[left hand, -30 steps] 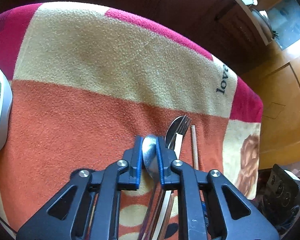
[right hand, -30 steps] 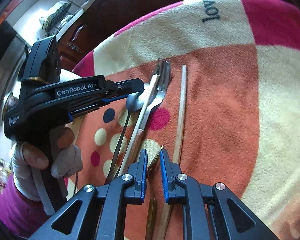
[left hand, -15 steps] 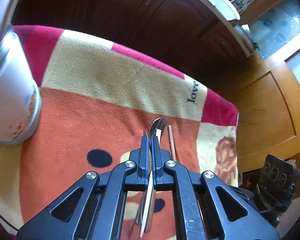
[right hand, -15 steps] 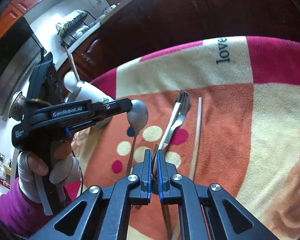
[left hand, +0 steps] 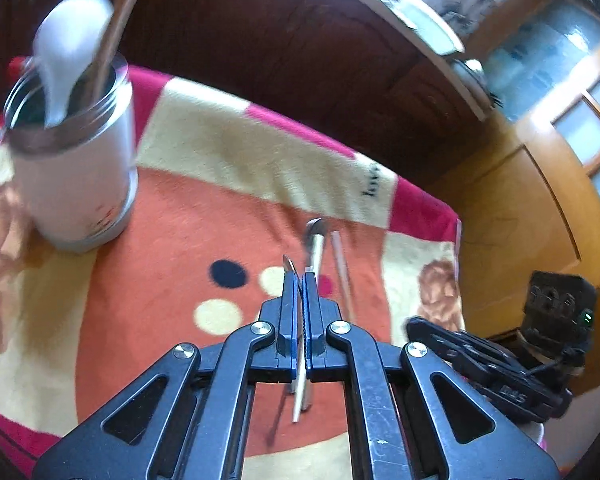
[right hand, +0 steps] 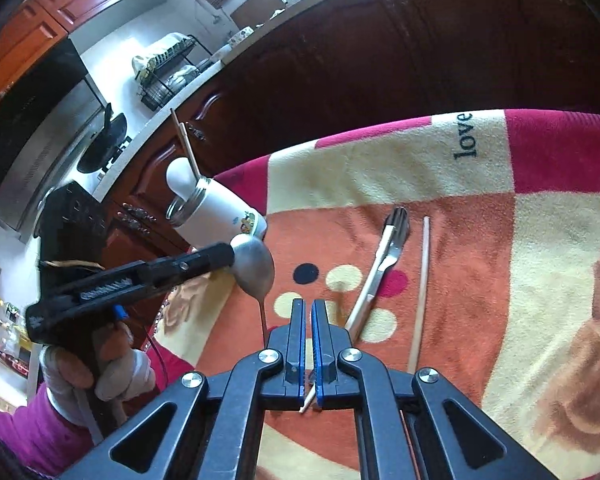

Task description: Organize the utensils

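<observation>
While the right tongs (right hand: 307, 312) stand clenched on a thin chopstick (right hand: 309, 397), the left tongs (left hand: 299, 286) grip a metal spoon (right hand: 255, 268) by its bowl, lifted clear of the blanket (right hand: 480, 264). Beyond, fork (right hand: 382, 264) and second chopstick (right hand: 420, 292) lie side by side; farthest, the white jar (right hand: 220, 212) holds a white spoon (right hand: 182, 178)
</observation>
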`<act>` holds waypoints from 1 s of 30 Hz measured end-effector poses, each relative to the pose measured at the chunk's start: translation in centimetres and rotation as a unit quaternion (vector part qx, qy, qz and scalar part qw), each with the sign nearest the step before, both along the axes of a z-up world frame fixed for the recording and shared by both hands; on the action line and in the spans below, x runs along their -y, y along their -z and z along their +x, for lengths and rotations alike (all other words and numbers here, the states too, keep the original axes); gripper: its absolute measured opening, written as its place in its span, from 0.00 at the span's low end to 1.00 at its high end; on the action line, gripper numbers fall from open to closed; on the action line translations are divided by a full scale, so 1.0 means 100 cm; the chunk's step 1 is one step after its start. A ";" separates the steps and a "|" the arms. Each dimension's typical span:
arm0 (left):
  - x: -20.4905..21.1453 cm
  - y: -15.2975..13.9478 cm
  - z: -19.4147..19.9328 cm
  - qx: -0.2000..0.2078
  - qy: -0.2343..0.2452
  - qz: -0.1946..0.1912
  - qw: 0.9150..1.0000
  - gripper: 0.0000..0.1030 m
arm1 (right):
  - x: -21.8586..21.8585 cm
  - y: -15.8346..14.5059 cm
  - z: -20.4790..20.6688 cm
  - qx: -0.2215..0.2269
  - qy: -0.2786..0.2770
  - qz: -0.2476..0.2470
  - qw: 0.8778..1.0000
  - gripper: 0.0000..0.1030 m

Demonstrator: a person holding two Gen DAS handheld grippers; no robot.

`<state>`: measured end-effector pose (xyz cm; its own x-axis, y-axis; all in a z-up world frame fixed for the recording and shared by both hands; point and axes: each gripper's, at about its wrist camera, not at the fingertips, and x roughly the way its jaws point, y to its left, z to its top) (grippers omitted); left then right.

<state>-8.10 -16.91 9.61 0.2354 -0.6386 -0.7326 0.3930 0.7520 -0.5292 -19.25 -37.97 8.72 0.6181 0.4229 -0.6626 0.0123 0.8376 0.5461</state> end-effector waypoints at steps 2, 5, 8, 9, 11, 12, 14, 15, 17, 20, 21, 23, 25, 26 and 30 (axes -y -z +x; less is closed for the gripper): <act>-0.008 0.016 0.008 -0.019 -0.018 0.010 1.000 0.01 | -0.004 0.001 0.000 -0.002 -0.002 0.001 1.000 0.02; -0.017 0.035 0.013 -0.039 -0.037 0.025 0.998 0.01 | -0.006 0.004 0.001 -0.006 -0.003 -0.006 1.000 0.02; -0.021 0.044 0.015 -0.053 -0.042 0.022 0.997 0.01 | -0.004 0.014 0.004 -0.025 0.000 -0.016 1.000 0.02; -0.020 0.047 0.015 -0.055 -0.041 0.022 0.997 0.01 | -0.002 0.020 0.008 -0.036 0.004 -0.016 0.999 0.02; -0.020 0.055 0.016 -0.070 -0.041 0.018 0.996 0.01 | 0.000 0.032 0.014 -0.057 0.009 -0.031 0.998 0.08; -0.021 0.057 0.017 -0.076 -0.043 0.018 0.996 0.01 | -0.002 0.040 0.017 -0.067 0.008 -0.039 0.997 0.14; -0.023 0.063 0.018 -0.082 -0.052 0.020 0.995 0.01 | -0.005 0.049 0.022 -0.074 0.002 -0.045 0.996 0.17; -0.026 0.065 0.019 -0.086 -0.059 0.017 0.994 0.02 | -0.008 0.052 0.025 -0.077 -0.002 -0.056 0.995 0.18; -0.030 0.068 0.022 -0.096 -0.065 0.015 0.993 0.11 | -0.014 0.056 0.031 -0.080 -0.009 -0.083 0.993 0.18; -0.033 0.070 0.025 -0.099 -0.073 0.007 0.992 0.30 | -0.022 0.060 0.042 -0.085 -0.026 -0.113 0.990 0.19; -0.032 0.070 0.026 -0.100 -0.073 0.005 0.992 0.36 | -0.024 0.060 0.044 -0.085 -0.029 -0.120 0.989 0.24; -0.031 0.072 0.028 -0.105 -0.072 0.006 0.992 0.43 | -0.030 0.062 0.050 -0.090 -0.040 -0.142 0.985 0.29; -0.028 0.075 0.029 -0.107 -0.072 0.017 0.991 0.44 | -0.033 0.066 0.054 -0.096 -0.046 -0.159 0.982 0.29; -0.026 0.077 0.029 -0.106 -0.071 0.027 0.991 0.44 | -0.034 0.068 0.055 -0.101 -0.050 -0.162 0.980 0.29; -0.017 0.075 0.025 -0.093 -0.063 0.050 0.992 0.47 | -0.037 0.076 0.059 -0.105 -0.055 -0.162 0.980 0.19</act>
<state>-5.55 -15.18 2.14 0.1639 -0.5344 -0.8292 0.1944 0.8416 -0.5040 -13.37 -34.28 1.10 0.4158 0.2253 -0.8811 -0.0034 0.9692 0.2462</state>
